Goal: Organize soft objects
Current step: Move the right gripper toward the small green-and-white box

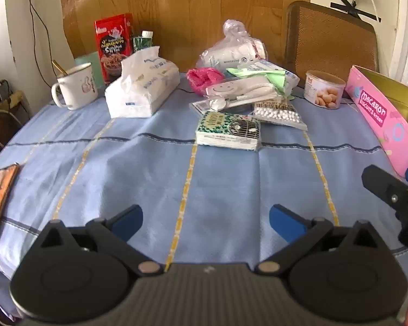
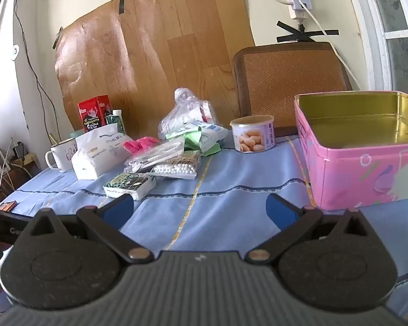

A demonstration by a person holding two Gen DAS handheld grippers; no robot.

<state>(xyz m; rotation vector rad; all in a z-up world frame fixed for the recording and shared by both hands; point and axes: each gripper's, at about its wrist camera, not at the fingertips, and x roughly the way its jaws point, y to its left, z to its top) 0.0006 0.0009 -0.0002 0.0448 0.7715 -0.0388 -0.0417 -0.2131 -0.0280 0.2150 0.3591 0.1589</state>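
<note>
Soft packets lie heaped at the far middle of the table, well apart from both grippers. The left gripper has its jaws spread wide with nothing between them, only blue striped cloth below. The right gripper likewise stands fully open and empty over the cloth; in the left wrist view it shows as a black shape at the right edge.

Nearest the jaws is a green-patterned tissue pack, lying flat. Just behind it sits a cotton swab packet, touching a clear pouch with a smiley face. A green and white wipes packet rests on top of that pile, with a pink fluffy thing beside it and a knotted clear plastic bag behind.

To the left stands a white tissue pack, then an enamel mug and a red box. To the right are a round can and an open pink tin, its gold interior bare. A chair back stands behind the table.
</note>
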